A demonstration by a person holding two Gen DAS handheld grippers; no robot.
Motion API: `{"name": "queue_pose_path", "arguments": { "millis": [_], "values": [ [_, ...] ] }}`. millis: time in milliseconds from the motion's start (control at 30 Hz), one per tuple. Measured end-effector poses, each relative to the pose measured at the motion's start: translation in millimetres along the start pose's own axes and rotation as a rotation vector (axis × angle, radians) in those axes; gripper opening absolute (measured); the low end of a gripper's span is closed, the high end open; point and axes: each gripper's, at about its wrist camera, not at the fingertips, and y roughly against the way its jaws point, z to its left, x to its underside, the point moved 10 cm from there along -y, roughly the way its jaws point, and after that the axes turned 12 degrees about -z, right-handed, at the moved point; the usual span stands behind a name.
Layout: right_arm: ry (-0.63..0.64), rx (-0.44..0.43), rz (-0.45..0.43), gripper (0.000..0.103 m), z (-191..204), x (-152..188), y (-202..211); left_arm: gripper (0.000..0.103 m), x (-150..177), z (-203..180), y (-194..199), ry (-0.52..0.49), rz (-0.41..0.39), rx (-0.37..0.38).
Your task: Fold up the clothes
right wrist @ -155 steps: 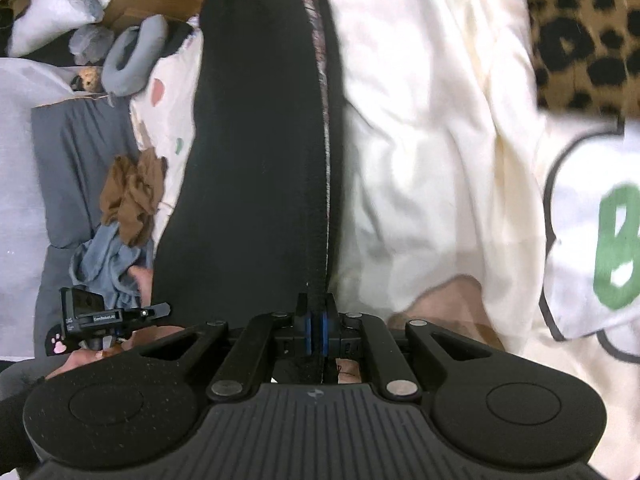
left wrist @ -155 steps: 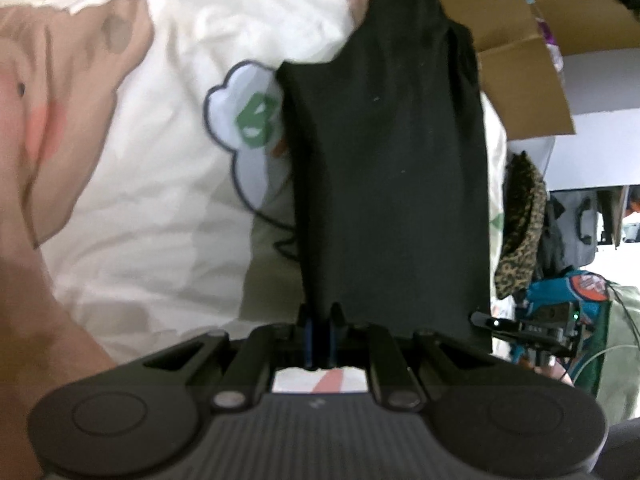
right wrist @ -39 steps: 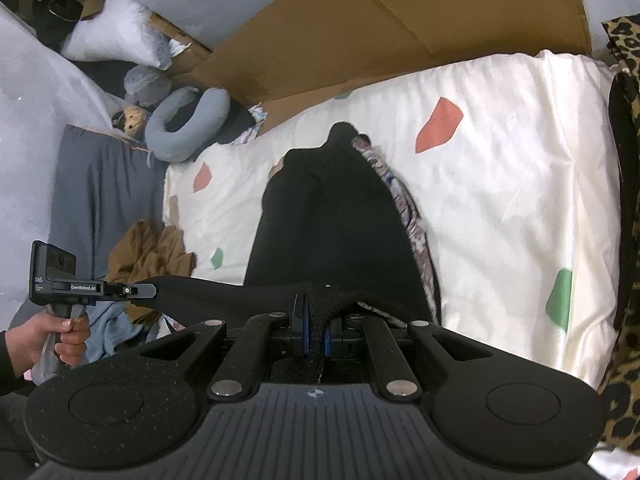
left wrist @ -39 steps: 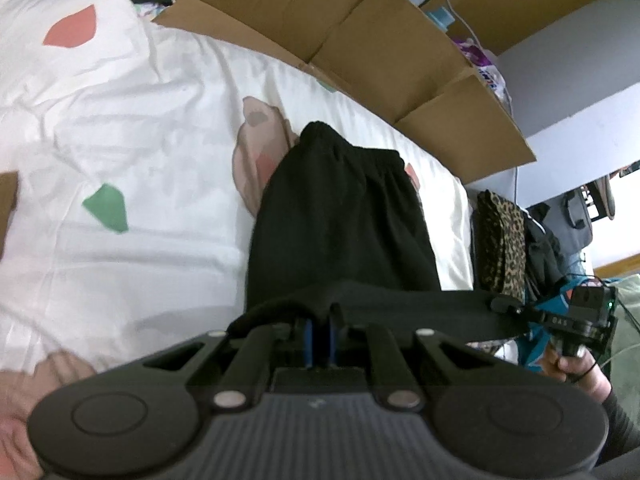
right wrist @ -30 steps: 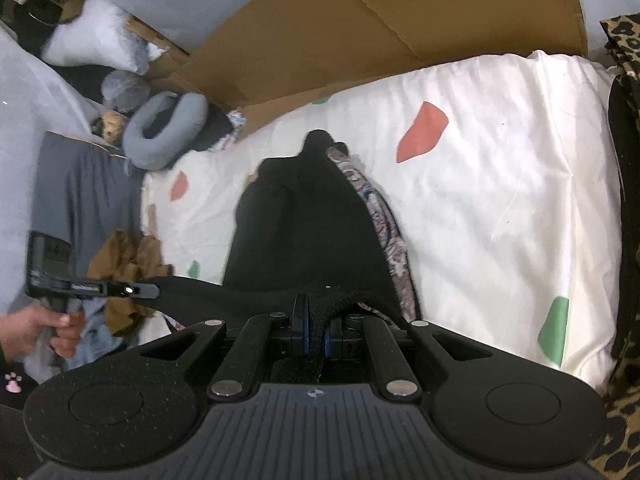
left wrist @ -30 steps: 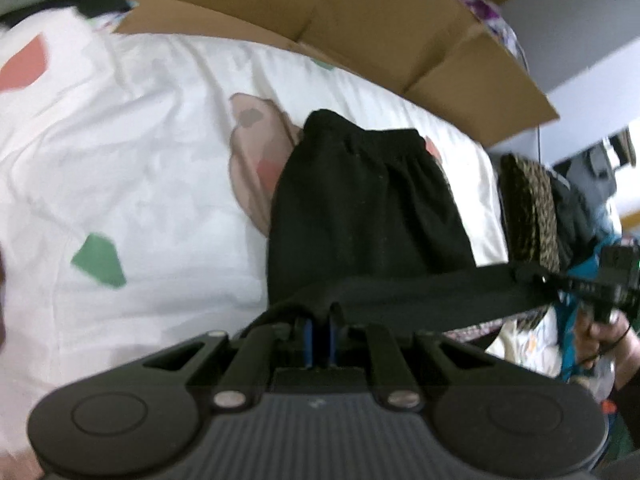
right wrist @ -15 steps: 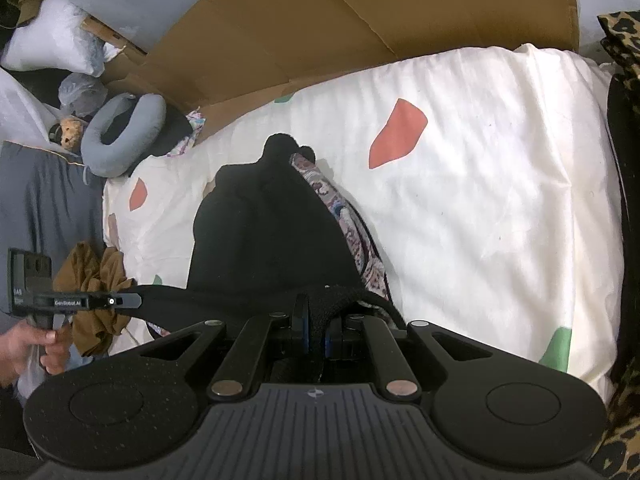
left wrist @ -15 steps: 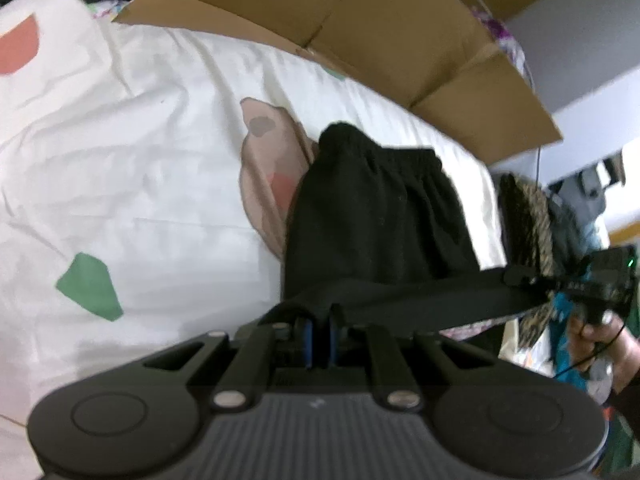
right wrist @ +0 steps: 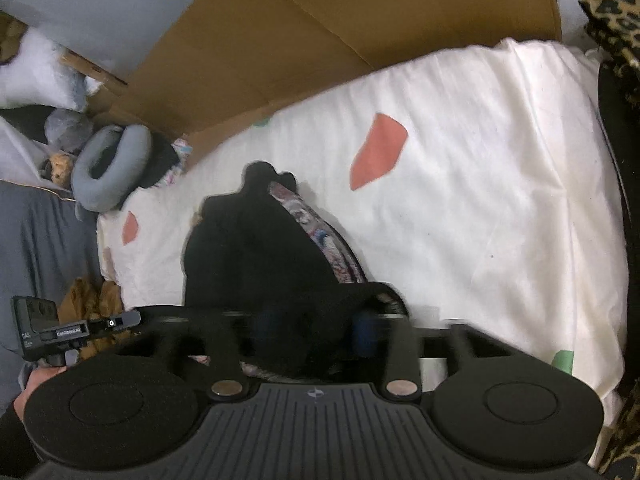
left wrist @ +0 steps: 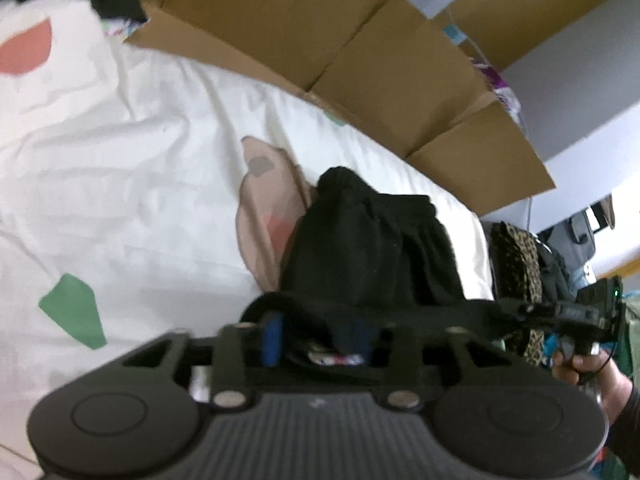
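Black garment (left wrist: 368, 248) lies folded over itself on the white bedsheet (left wrist: 120, 184)

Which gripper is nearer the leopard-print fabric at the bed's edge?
Right. In the left wrist view the right gripper sits just beside the leopard-print fabric. The left gripper is farther off, across the black garment.

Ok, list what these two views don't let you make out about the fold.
- Left wrist view: near hem of the black garment, hidden behind the left hand-held gripper.
- Right wrist view: right hand-held gripper is motion-blurred; fabric contact unclear.
- Patterned lining: its extent is covered by black cloth.
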Motion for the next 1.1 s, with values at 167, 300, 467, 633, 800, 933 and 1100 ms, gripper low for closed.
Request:
{"name": "queue_pose_path", "arguments": {
  "millis": [167,300,467,633,800,933,1100],
  "values": [
    [0.081,0.026,0.01,0.068,9.6,13.3,10.6,0.065,12.0,-13.6,13.0,-0.108,0.023,0.004],
    [0.146,0.047,0.018,0.068,17.2,23.7,19.2,0.064,29.1,-18.7,10.7,-0.178,0.073,0.0],
    [0.226,0.072,0.027,0.067,26.7,36.4,30.0,0.062,47.5,-23.2,6.9,-0.232,0.124,0.014],
    [0.299,0.112,0.016,0.064,28.1,45.5,22.1,0.058,59.0,-20.4,-3.9,-0.249,0.147,-0.005],
    [0.37,0.155,0.001,0.061,27.9,53.5,10.5,0.058,59.9,-20.8,-16.3,-0.271,0.128,-0.04],
    [0.427,0.189,-0.011,0.055,27.9,59.6,1.4,0.057,63.3,-23.3,-28.9,-0.323,0.126,-0.072],
    [0.505,0.228,-0.026,0.049,27.9,66.0,-9.6,0.055,70.3,-25.6,-38.1,-0.383,0.094,-0.104]
  ]
}}
